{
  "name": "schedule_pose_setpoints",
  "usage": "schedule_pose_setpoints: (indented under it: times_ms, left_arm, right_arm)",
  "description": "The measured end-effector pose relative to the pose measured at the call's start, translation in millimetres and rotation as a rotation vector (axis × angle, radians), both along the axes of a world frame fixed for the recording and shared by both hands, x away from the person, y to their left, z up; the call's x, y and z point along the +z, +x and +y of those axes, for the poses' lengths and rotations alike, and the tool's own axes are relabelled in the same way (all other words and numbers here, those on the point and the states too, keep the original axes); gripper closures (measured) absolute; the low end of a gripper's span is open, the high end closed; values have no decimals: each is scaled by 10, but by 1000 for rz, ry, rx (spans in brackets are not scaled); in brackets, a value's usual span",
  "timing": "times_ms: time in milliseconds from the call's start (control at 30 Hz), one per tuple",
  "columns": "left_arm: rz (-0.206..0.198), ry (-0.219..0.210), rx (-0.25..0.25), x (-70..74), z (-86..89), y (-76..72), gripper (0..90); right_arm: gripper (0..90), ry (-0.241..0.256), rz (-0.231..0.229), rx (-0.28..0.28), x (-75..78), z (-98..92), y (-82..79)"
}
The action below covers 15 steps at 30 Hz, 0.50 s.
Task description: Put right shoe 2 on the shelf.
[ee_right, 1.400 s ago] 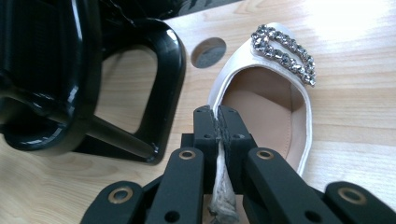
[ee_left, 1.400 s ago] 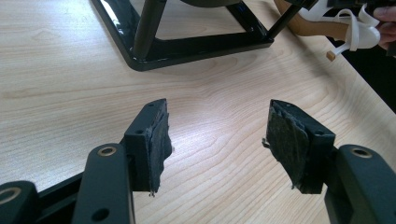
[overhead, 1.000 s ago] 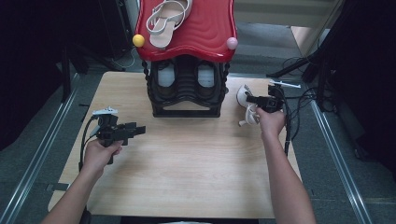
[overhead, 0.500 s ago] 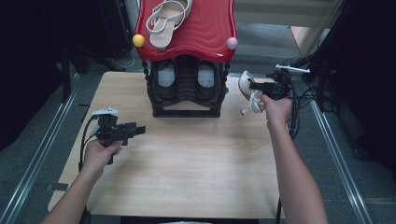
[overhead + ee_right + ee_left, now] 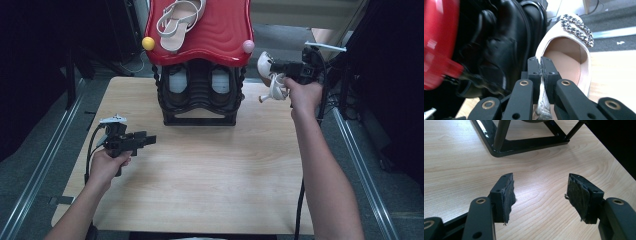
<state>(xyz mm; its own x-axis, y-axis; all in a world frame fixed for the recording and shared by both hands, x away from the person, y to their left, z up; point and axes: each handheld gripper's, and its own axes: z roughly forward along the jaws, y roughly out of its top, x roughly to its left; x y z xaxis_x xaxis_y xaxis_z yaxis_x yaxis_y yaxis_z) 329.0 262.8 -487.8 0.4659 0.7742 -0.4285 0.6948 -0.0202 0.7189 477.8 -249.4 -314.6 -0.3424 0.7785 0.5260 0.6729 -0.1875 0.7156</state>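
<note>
Beside rack [image 5: 200, 95], right gripper [image 5: 278, 67] clamps white shoe [image 5: 265, 65] over table edge [image 5: 280, 107]

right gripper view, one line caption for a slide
Right claw shut on the white shoe beside the black shoes.

The left tool [image 5: 540, 197] hangs low over the pale wooden tabletop [image 5: 544, 170], its two black jaws spread wide with nothing between them, worn dark pads facing each other. Ahead of the tool, the black metal base of a rack [image 5: 524, 143] stands on the wood.
</note>
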Motion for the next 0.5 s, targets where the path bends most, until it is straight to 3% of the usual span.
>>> schedule_pose_setpoints:
  times_ms: [500]
  left_arm:
    - [5,0,-13,2,-14,1,390]
  right_arm:
    - [886,-27,-83,-1,774,166,3]
